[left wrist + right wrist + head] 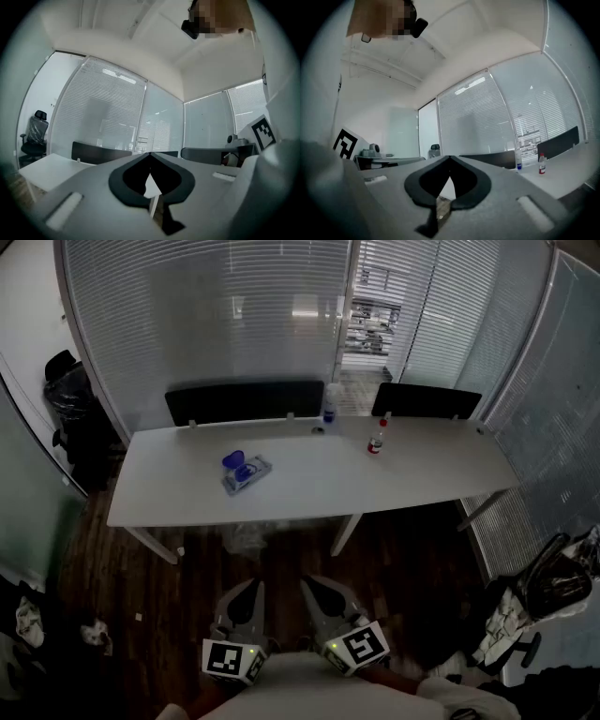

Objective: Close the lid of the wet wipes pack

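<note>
In the head view the wet wipes pack (247, 472) lies on the white table (412, 479), left of centre, with its blue lid (233, 462) standing open. Both grippers are low in that view, close to the person's body and well short of the table. The left gripper (253, 589) and the right gripper (309, 585) point toward the table, each with its jaws together and nothing between them. In the left gripper view the left gripper (150, 153) shows its jaws meeting at the tip. The right gripper (450, 157) looks the same. Neither gripper view shows the pack.
A bottle with a blue label (330, 405) stands at the table's far edge, and a small red-capped bottle (377, 439) to its right. Two black chair backs (246, 399) sit behind the table. An office chair (64, 381) stands at left; bags (539, 601) lie on the floor at right.
</note>
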The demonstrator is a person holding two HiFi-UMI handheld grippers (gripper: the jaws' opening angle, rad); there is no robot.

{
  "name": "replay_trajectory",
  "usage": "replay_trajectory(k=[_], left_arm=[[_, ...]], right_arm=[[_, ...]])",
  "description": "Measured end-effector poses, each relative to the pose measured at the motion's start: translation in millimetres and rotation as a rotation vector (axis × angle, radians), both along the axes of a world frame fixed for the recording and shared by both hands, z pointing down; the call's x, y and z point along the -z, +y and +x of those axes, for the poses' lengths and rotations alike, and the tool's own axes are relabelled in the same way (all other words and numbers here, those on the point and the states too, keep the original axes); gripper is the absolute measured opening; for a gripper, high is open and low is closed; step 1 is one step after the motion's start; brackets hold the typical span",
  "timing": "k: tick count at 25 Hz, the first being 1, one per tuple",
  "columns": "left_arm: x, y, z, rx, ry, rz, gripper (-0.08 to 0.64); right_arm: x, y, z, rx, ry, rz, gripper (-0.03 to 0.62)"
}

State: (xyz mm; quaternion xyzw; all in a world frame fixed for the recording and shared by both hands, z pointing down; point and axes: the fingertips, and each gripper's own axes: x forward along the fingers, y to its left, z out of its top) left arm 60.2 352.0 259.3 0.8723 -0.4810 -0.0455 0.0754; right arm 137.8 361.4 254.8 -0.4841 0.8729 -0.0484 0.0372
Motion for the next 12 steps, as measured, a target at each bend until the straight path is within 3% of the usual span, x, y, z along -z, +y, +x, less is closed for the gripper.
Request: replay_trajectory(k=[12], left_arm=[[0.1,0.2,0.3,-0.007,0.005,-0.004,0.002]], right_arm=[[0.0,-1.0,-1.8,0.007,0.015,0.016,0.0]])
